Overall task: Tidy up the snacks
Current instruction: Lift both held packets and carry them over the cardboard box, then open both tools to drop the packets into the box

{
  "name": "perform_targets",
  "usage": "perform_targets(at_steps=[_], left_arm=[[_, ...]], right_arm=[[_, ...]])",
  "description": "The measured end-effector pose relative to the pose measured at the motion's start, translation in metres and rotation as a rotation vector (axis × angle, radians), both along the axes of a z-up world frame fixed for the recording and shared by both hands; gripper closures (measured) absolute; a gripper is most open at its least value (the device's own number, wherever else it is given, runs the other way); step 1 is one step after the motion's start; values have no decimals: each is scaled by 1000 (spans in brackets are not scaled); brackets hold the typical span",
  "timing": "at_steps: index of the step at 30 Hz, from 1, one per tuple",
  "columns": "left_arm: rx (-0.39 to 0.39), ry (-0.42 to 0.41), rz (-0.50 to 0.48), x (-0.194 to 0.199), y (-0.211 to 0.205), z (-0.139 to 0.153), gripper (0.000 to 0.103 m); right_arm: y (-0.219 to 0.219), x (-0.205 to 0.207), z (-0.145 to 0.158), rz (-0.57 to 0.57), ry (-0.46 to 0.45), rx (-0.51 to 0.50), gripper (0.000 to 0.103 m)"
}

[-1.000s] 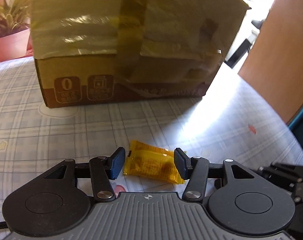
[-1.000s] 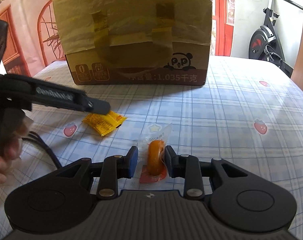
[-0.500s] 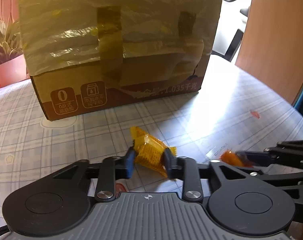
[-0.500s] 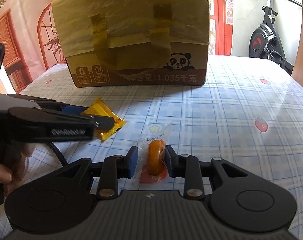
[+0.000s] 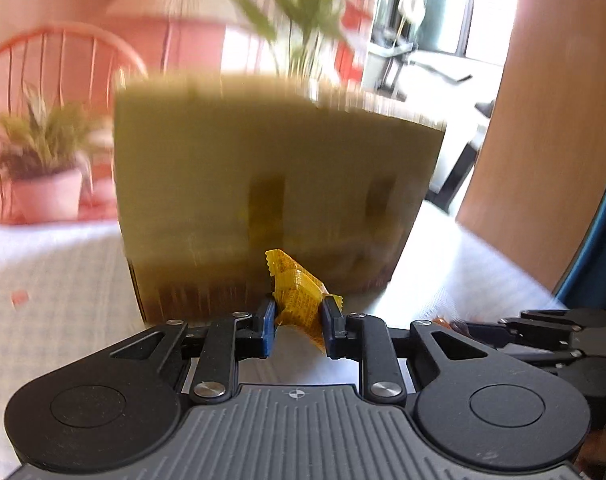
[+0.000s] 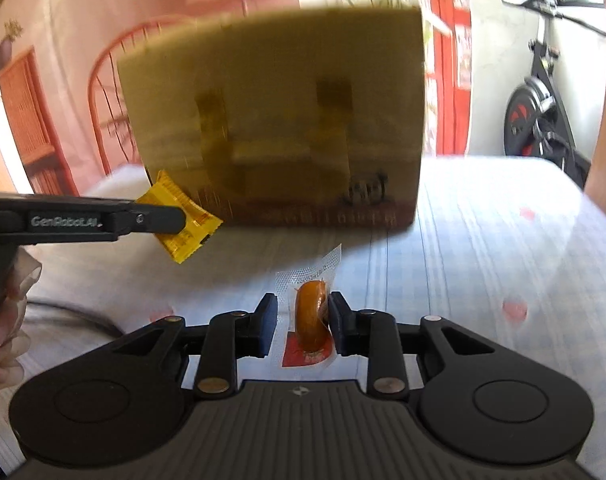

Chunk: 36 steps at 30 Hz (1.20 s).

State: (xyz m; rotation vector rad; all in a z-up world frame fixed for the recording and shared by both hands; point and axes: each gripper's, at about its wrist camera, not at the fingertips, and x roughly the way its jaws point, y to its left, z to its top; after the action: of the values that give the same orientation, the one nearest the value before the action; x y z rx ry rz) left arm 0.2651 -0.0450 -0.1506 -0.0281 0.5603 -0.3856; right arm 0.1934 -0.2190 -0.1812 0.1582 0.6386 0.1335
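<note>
Left claw (image 5: 298, 322) is clamped on the yellow pack (image 5: 299, 296), blue pads (image 5: 267, 326) pressing both sides, pack tilted w/ its crimped end poking up at frame center, lifted clear of the table (image 5: 55, 280). Right-wrist view shows same claw (image 6: 159, 220) coming in from the left edge, yellow pack (image 6: 185, 218) sticking out past its tip, in the air in front of the box's lower left corner. Right claw (image 6: 303, 322) is pinched narrow around the sausage (image 6: 310, 320), an orange piece in a clear wrapper w/ red bottom, standing roughly upright btw the fingers at lower center; whether it touches the table can't be told. Box (image 6: 279, 120) sits center-top in both views, blurred, w/ two dark tape strips on its face and a small panda mark at lower right. Plaid cloth w/ red spots covers the table. Pink potted plant (image 5: 43, 176) at left of the left-wrist view; exercise bike (image 6: 543, 100) at right edge of the right-wrist view. Person's hand (image 6: 3, 320) at far left, gripping the left claw's handle.
</note>
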Motion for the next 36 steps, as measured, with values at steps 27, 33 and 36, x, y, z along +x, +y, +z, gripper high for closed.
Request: perform_targets(at_steps=[27, 33, 36], left_arm=[[38, -110, 118, 141, 4, 101, 77], [67, -84, 126, 143, 5, 99, 55], [89, -109, 131, 134, 7, 109, 35]], right_arm=[[-26, 181, 121, -1, -199, -133, 72], [-32, 182, 115, -28, -157, -137, 67], [-35, 175, 122, -42, -173, -133, 52]])
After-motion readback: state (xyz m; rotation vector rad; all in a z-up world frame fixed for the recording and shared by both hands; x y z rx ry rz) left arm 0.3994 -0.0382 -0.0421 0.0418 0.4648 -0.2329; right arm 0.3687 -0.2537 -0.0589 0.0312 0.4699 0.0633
